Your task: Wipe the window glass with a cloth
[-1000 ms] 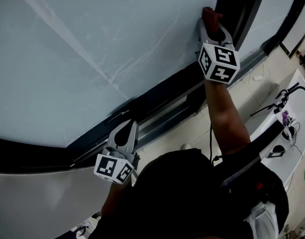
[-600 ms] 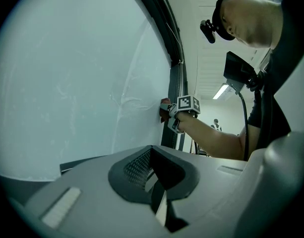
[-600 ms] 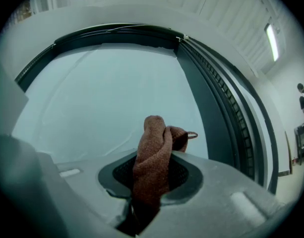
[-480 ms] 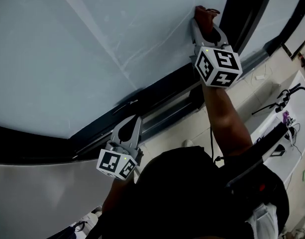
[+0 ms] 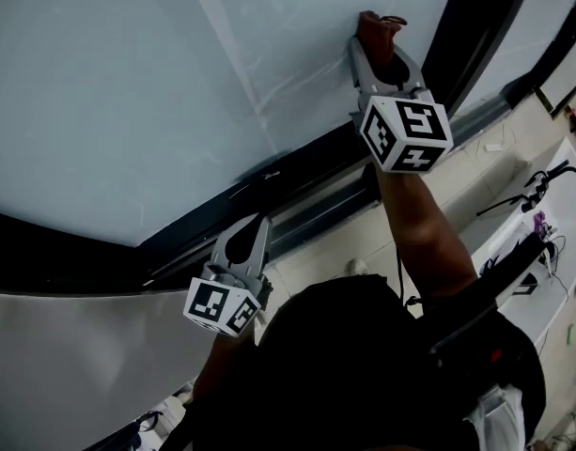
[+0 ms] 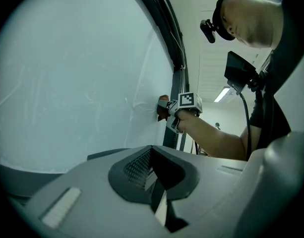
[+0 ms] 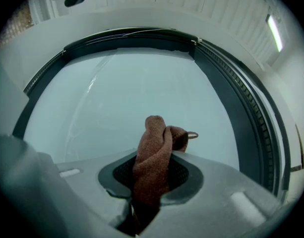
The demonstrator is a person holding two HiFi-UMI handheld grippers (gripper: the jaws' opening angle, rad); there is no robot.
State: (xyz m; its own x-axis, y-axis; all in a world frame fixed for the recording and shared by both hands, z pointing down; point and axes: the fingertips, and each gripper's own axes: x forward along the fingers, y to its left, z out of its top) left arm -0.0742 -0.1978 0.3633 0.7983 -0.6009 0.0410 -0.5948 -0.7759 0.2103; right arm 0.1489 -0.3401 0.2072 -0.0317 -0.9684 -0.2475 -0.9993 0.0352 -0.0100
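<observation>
A rust-brown, coarse-woven cloth [image 7: 152, 157] is standing out against the pale blue-grey window glass [image 5: 118, 92], which is showing faint whitish streaks. The frame [image 5: 475, 26] around the pane is reading near-black. The right gripper [image 5: 380, 50] and left gripper [image 5: 253, 228] are both showing light grey shells with black textured pads, each carrying a marker cube [image 5: 406, 132] patterned in black-and-white squares. Below, the floor [image 5: 339, 250] is appearing beige, and the person's shirt [image 5: 363, 374] is looking black.

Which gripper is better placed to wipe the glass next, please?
The right gripper: it is shut on the cloth, held up at the glass. The left gripper is shut, empty, low by the frame.
</observation>
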